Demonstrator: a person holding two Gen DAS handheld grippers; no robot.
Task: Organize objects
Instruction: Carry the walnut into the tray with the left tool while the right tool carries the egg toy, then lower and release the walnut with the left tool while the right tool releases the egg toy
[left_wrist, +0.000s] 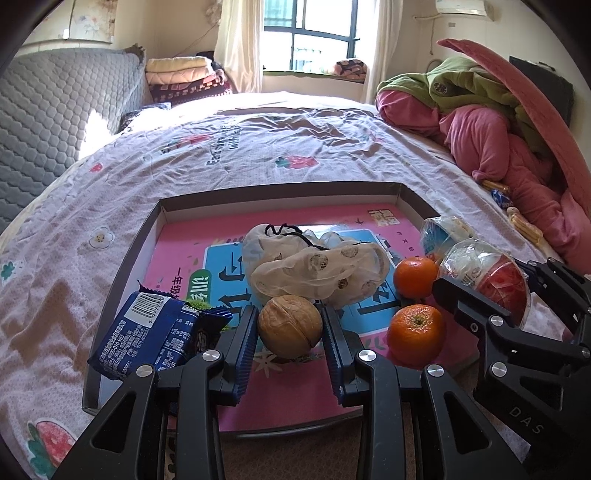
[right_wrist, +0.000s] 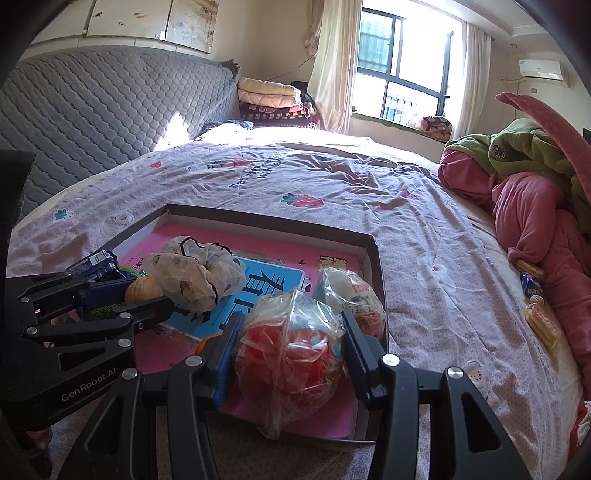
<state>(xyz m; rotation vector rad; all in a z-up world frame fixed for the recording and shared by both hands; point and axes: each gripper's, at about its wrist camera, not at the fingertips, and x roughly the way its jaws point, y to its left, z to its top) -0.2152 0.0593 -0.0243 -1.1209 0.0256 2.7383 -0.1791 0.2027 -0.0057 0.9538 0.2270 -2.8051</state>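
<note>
A shallow cardboard tray with a pink and blue lining lies on the bed. My left gripper is shut on a tan walnut over the tray's near side; it shows in the right wrist view too. My right gripper is shut on a red snack ball wrapped in clear plastic, seen also in the left wrist view, at the tray's right side. In the tray lie a blue snack packet, a white mesh pouch, two oranges and a second wrapped ball.
The tray sits on a pale flowered bedspread. A heap of pink and green bedding lies at the right, with small yellow and blue snack packets beside it. A grey quilted headboard stands at the left.
</note>
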